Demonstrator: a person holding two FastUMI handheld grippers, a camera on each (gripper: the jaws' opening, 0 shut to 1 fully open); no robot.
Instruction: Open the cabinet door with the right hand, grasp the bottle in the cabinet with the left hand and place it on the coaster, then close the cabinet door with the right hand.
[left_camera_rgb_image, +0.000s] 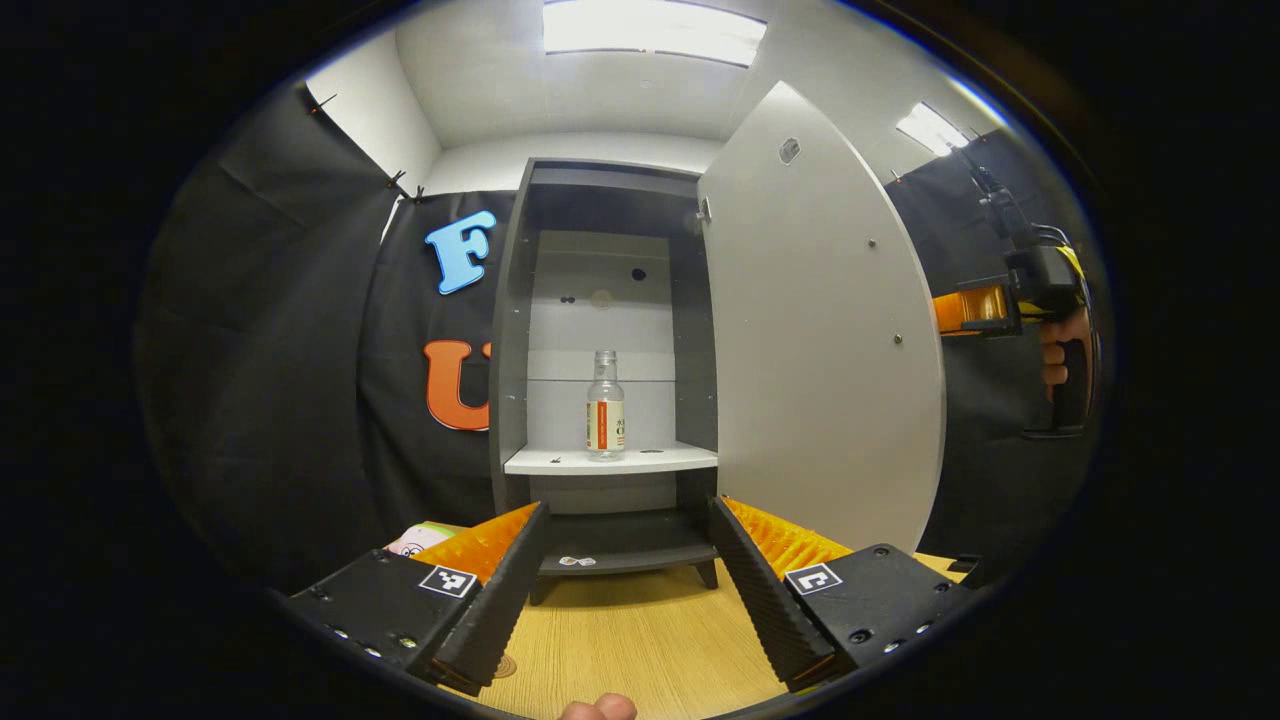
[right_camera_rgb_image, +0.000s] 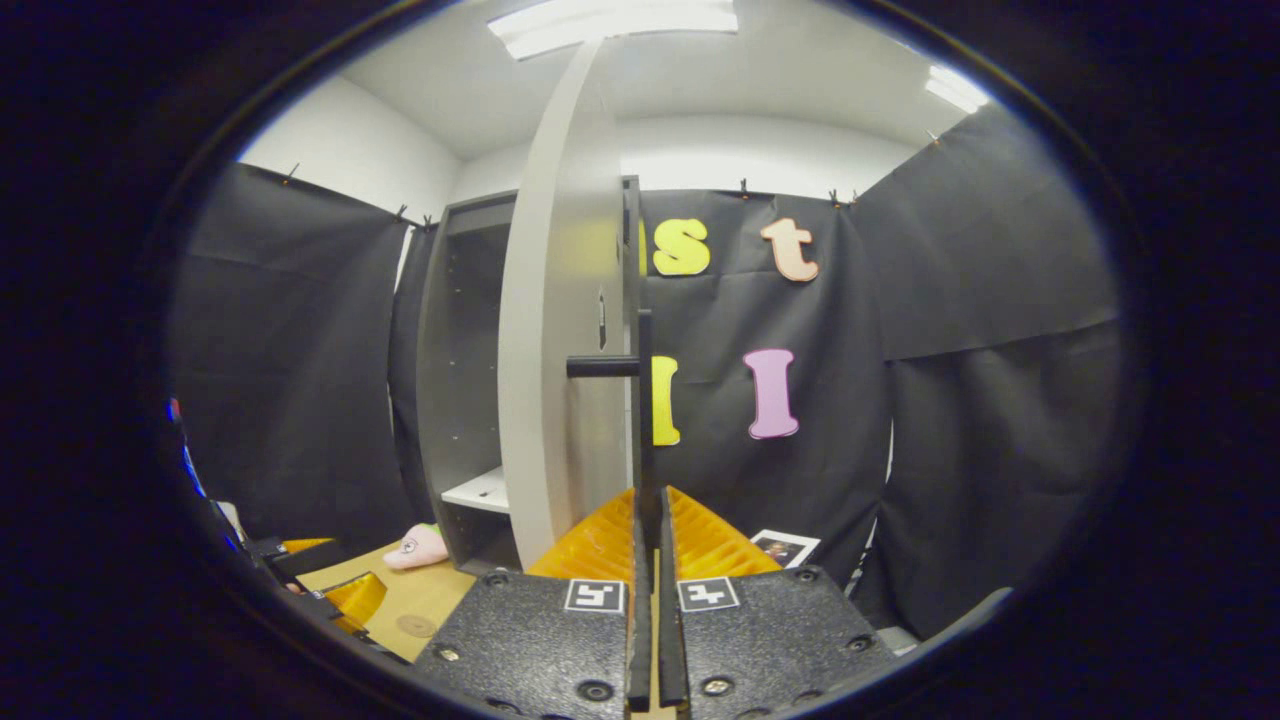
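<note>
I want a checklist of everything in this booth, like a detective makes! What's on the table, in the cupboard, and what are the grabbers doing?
Surface: light wooden table, bare in front of the cabinet.
Job's things: clear plastic bottle with orange-and-white label upright on the white shelf of the dark grey cabinet; pale grey cabinet door swung open; round brown coaster flat on the table.
Clutter: pink plush toy; small printed card.
Grippers: left hand-held gripper open, aimed at the bottle; right hand-held gripper shut on the door's black bar handle.
Cables: nothing seen.
Surroundings: black cloth walls, white ceiling lights.
</note>
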